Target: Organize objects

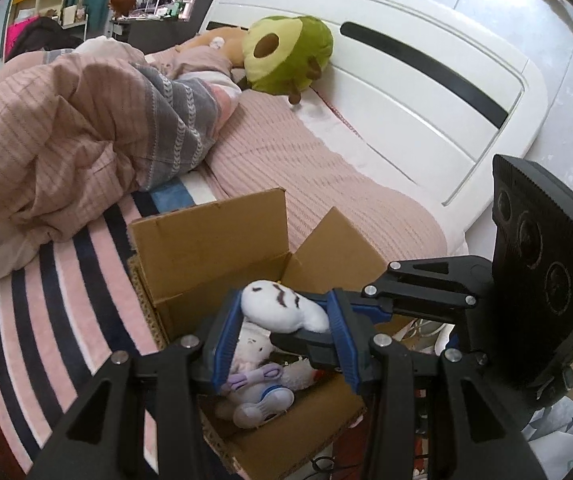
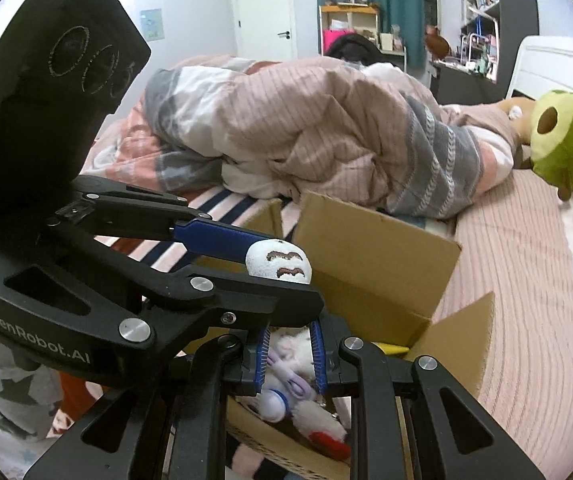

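An open cardboard box [image 1: 210,252] sits on the bed, also in the right wrist view [image 2: 378,248]. Several small plush toys [image 1: 258,384] lie inside it. My left gripper [image 1: 282,336] is shut on a small white plush with brown marks [image 1: 282,304] and holds it over the box; the plush also shows in the right wrist view [image 2: 282,265]. My right gripper [image 2: 290,360] hangs just above the box's toys [image 2: 286,396], its blue pads [image 2: 317,356] a narrow gap apart with nothing clearly held. It reaches in from the right in the left wrist view [image 1: 370,312].
A green avocado plush [image 1: 286,52] leans on the white headboard [image 1: 426,80]. A crumpled pink and grey duvet [image 1: 66,140] fills the far side of the bed. A striped blanket [image 1: 46,320] lies under the box. Shelves stand at the back [image 2: 482,20].
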